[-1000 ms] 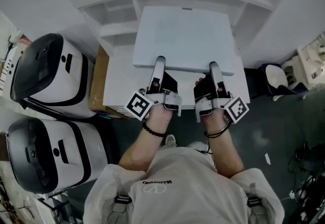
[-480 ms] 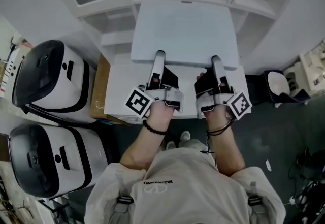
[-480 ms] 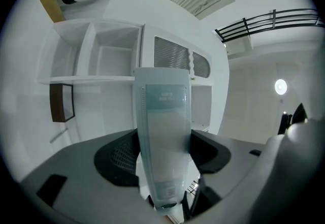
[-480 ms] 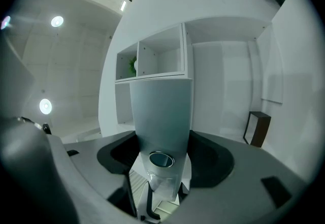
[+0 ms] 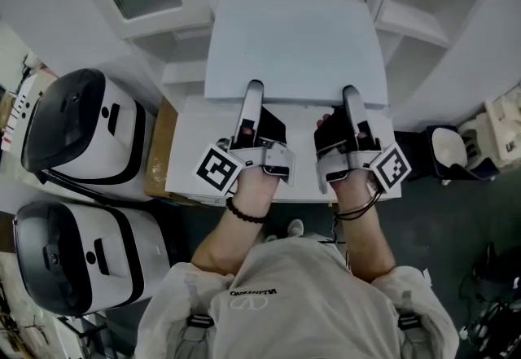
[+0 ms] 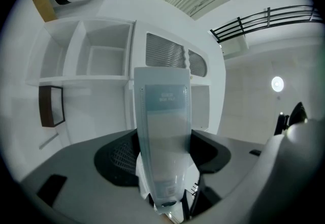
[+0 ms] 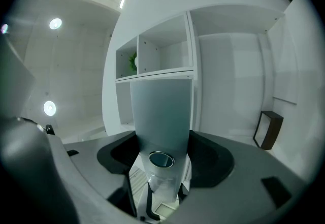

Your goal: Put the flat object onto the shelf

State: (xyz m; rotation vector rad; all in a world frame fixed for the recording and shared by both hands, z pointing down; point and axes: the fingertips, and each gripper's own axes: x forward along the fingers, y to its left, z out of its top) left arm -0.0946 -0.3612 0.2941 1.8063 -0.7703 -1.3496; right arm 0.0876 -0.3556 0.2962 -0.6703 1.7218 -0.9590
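Left gripper (image 5: 253, 97): closed on the near edge of the flat object (image 5: 295, 40), left of centre. The left gripper view shows the panel edge-on, filling the gap between the jaws. Right gripper (image 5: 350, 97): same grip on the same edge, further right. The right gripper view also shows the panel clamped between the jaws.

Flat object: a pale rectangular panel, held roughly level out in front of the person. Its far edge reaches in towards the white shelf (image 5: 423, 22), above a low white surface (image 5: 195, 158). Cannot tell whether that far edge rests on a shelf board yet.

Handling, as a judgement:
- It reads as stiff, with no visible sag though it is held at one edge only.
- It is probably light, but the long overhang would lever against the jaws.
- The faces look smooth, so a slip is possible if it tips.
- The two spread holds on the near edge suit it, and both should be kept level.

Left of scene: two white-and-black machines (image 5: 77, 129) and a cardboard box (image 5: 159, 150), well clear of the panel.
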